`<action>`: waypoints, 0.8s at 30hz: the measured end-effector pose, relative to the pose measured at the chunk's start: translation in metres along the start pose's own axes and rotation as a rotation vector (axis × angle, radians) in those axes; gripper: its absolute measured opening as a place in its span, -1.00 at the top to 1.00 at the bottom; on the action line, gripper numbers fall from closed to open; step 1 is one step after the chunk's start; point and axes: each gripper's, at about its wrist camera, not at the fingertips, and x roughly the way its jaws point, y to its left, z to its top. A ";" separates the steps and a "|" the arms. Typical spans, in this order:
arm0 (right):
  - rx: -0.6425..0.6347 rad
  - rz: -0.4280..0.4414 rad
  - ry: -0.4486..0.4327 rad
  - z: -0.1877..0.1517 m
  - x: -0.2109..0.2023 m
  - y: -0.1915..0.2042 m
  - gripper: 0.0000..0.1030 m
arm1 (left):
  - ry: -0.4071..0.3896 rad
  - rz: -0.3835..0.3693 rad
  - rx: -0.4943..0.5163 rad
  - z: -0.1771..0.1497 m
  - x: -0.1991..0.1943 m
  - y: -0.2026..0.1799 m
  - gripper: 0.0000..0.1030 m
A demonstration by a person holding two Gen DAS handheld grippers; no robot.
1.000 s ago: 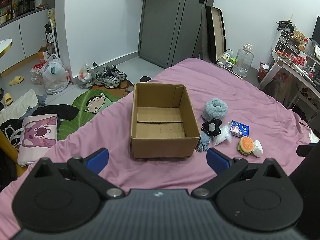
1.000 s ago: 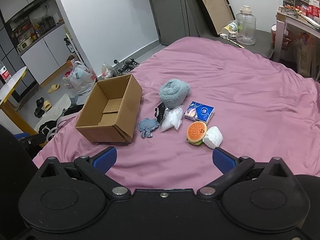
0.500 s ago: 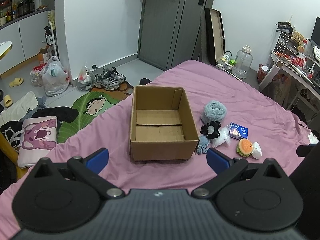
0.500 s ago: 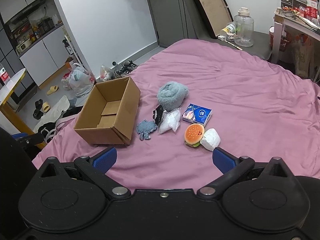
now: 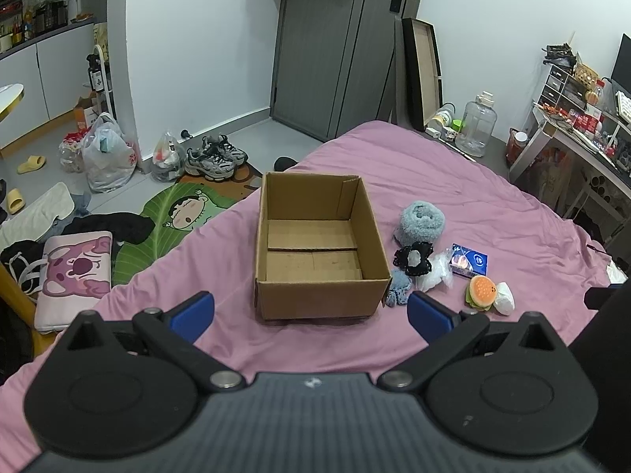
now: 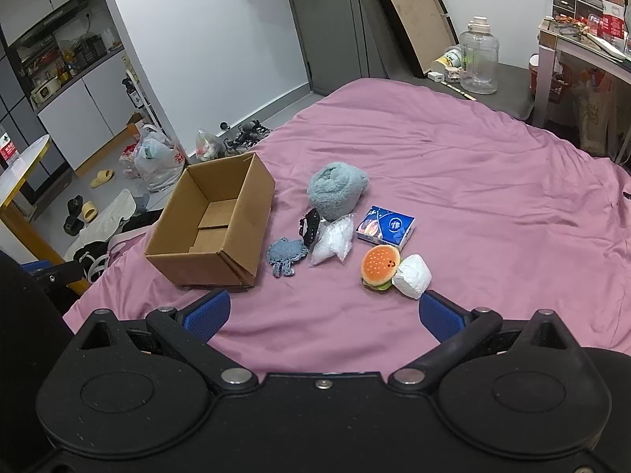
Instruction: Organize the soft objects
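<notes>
An open, empty cardboard box [image 5: 319, 295] [image 6: 232, 213] sits on the pink bed. To its right lie a rolled blue-grey fluffy towel [image 5: 421, 221] [image 6: 337, 189], a black scrunchie [image 5: 413, 260] [image 6: 309, 225], a small blue knitted piece [image 5: 398, 291] [image 6: 286, 254], a clear bag of white stuff [image 5: 435, 276] [image 6: 333, 241], a blue tissue pack [image 5: 469, 265] [image 6: 385, 228], a burger plush [image 5: 481, 291] [image 6: 380, 266] and a white soft lump [image 5: 504, 297] [image 6: 413, 276]. My left gripper [image 5: 311, 311] is open and empty in front of the box. My right gripper [image 6: 323, 313] is open and empty, near the burger plush.
The pink bed [image 6: 473, 181] stretches far to the right and back. Beyond its left edge the floor holds shoes [image 5: 215, 157], bags [image 5: 106, 157], a green mat [image 5: 173, 216] and a pink cushion [image 5: 75, 272]. A desk [image 5: 579, 134] and water jug [image 5: 477, 126] stand at the right.
Both grippers have drawn back and up slightly, so the box and soft things look a little farther away. Nothing on the bed has moved.
</notes>
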 end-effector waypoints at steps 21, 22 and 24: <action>-0.010 0.061 -0.005 0.004 -0.001 0.000 -1.00 | -0.008 -0.025 0.027 0.003 0.003 -0.008 -1.00; -0.008 0.066 -0.005 0.005 0.000 -0.001 -1.00 | -0.003 -0.033 0.028 0.004 0.005 -0.010 -1.00; -0.007 0.073 -0.005 0.005 0.002 -0.002 -1.00 | -0.005 -0.053 0.043 0.005 0.006 -0.012 -1.00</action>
